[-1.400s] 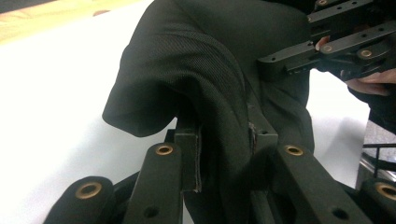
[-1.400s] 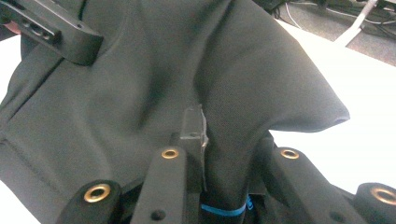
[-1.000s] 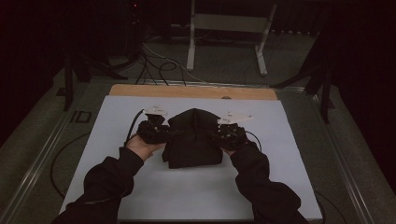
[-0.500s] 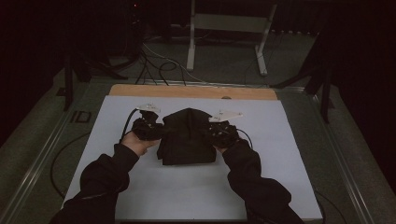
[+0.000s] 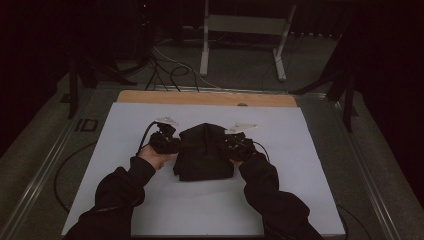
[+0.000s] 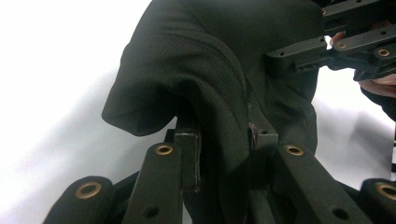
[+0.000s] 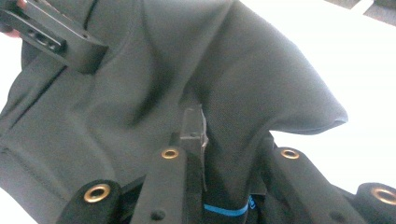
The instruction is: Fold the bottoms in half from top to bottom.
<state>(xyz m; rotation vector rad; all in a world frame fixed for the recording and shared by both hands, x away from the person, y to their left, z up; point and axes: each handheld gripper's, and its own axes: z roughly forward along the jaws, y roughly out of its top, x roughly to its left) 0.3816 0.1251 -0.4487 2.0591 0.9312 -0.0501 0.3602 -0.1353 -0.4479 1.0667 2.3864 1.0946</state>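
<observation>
A black cloth garment (image 5: 202, 152) lies bunched on the white table cover, in the middle. My left gripper (image 5: 172, 145) is at the garment's left edge and my right gripper (image 5: 227, 148) at its right edge. In the left gripper view a thick fold of the cloth (image 6: 219, 116) is pinched between the two jaws, and the other gripper (image 6: 336, 51) is at the upper right. In the right gripper view the jaws are shut on a fold of the same cloth (image 7: 233, 140), with a thin blue band (image 7: 224, 210) low between them.
The white sheet (image 5: 150, 200) covers most of the table, with a wooden strip (image 5: 200, 98) at the far edge. A metal stand (image 5: 245, 30) and cables (image 5: 170, 70) lie on the floor beyond. The person's dark sleeves (image 5: 120, 195) reach in from the bottom.
Both hands have come down and toward the person with the cloth still held. The garment has sunk lower onto the sheet and sits flatter.
</observation>
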